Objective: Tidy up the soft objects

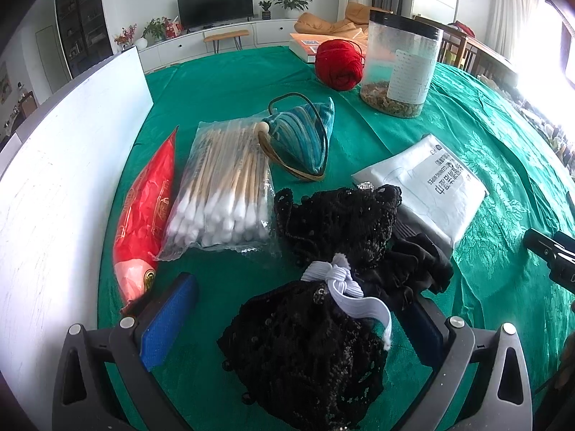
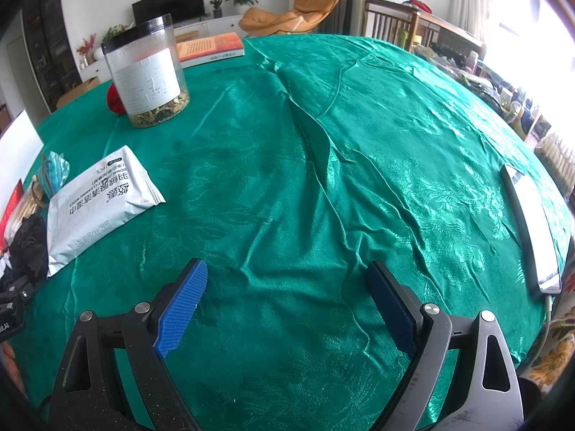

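A black lace bundle tied with a white elastic band lies on the green tablecloth between the fingers of my left gripper. That gripper is open; its left pad stands clear of the lace. Beyond the bundle lie a bag of cotton swabs, a red packet, a striped teal pouch, a white wipes packet and a red yarn ball. My right gripper is open over bare cloth.
A clear jar with a black lid and a book stand at the far side. A white board rises along the left. A flat white device lies near the table's right edge.
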Tool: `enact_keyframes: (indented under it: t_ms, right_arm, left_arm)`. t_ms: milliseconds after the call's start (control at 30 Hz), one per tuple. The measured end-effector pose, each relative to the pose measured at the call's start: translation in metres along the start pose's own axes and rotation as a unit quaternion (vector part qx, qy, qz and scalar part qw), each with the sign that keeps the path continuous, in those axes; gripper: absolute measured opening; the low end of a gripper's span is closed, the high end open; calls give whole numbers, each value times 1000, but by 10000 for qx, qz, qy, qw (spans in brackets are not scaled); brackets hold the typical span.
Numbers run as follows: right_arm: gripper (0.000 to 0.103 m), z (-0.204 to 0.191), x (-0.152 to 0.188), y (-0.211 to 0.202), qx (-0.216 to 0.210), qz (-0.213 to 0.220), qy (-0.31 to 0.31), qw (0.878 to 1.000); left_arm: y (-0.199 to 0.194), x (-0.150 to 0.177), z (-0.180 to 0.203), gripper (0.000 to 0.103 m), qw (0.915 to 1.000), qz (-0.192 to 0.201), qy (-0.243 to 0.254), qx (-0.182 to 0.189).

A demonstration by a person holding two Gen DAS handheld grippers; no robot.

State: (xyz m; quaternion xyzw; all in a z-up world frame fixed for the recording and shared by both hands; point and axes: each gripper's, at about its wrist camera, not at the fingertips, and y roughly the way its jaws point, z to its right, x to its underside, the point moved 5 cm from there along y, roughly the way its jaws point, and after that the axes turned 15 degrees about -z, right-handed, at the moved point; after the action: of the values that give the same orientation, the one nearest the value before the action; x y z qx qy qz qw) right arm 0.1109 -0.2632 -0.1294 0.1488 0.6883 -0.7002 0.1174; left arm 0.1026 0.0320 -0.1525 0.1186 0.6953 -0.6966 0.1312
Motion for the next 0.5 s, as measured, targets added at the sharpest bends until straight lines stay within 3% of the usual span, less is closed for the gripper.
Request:
enact_keyframes:
  t_ms: [500]
  right_arm:
    - [92, 0, 0, 0, 2, 0, 5, 10000]
  left_arm:
    - [-11, 30, -2, 103, 9997, 20, 238, 65]
